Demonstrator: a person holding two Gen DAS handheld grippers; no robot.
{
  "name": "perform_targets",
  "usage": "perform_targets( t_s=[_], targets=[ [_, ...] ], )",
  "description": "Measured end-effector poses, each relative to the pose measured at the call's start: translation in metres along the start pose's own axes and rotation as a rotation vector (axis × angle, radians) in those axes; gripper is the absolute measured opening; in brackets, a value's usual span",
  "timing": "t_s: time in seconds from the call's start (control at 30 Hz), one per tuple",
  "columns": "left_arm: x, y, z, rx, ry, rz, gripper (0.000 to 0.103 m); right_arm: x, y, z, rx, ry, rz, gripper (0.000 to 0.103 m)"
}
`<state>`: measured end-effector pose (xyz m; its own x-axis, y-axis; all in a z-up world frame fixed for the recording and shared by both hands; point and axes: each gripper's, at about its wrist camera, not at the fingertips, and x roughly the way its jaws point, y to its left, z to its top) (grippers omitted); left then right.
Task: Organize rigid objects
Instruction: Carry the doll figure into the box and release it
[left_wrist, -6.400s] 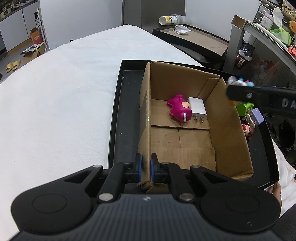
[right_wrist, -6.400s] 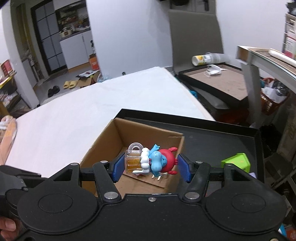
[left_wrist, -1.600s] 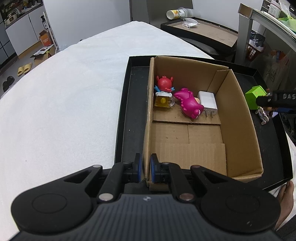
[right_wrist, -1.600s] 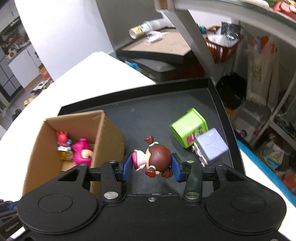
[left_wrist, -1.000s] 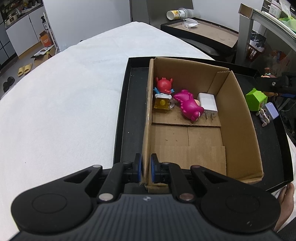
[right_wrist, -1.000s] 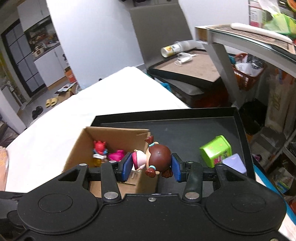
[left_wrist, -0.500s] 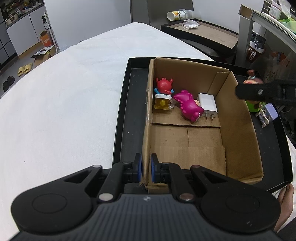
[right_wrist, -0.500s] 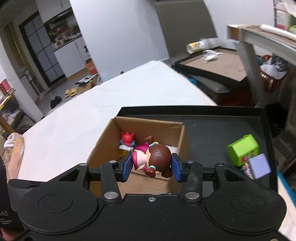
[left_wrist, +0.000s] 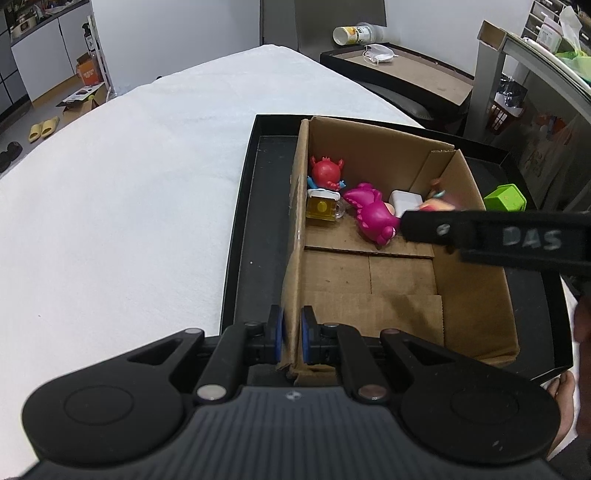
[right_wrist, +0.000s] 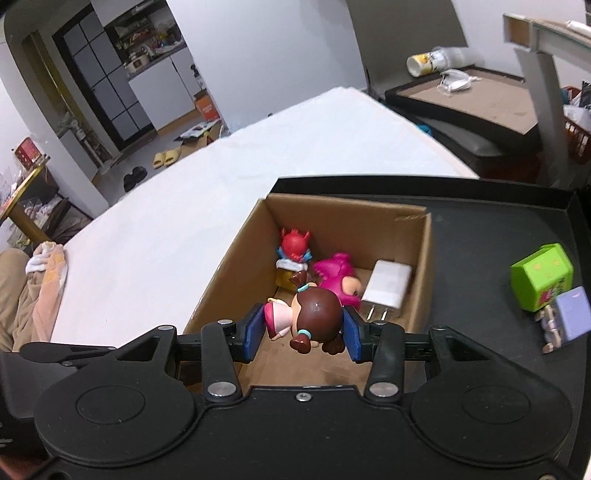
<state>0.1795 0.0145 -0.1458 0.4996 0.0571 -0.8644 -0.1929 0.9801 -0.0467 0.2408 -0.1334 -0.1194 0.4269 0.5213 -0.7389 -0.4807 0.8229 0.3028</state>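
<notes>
My left gripper (left_wrist: 291, 334) is shut on the near left wall of a cardboard box (left_wrist: 295, 236) that stands in a black tray (left_wrist: 243, 221). In the box lie a red and blue figure with a beer mug (left_wrist: 325, 184), a pink toy (left_wrist: 373, 216) and a white charger (left_wrist: 404, 201). My right gripper (right_wrist: 301, 334) is shut on a brown-haired girl doll (right_wrist: 314, 314) and holds it over the box's open top (right_wrist: 347, 210). It shows as a black bar in the left wrist view (left_wrist: 495, 236).
A green cube (right_wrist: 541, 277) and a lavender block (right_wrist: 570, 314) lie on the tray right of the box. White cloth (left_wrist: 129, 184) covers the table on the left. A side table with a cup (left_wrist: 354, 33) stands behind.
My right gripper has carried the girl doll from the tray's right side to above the box and lower toward it. My left gripper has kept its hold on the box wall.
</notes>
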Motion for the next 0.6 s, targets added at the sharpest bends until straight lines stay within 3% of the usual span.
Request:
perform_targets(
  t_s=[0.6],
  targets=[
    [0.004, 0.014, -0.001, -0.025, -0.001, -0.067, 0.010, 0.039, 0.011, -0.006, -0.009, 0.051, -0.021, 0.044]
  ],
)
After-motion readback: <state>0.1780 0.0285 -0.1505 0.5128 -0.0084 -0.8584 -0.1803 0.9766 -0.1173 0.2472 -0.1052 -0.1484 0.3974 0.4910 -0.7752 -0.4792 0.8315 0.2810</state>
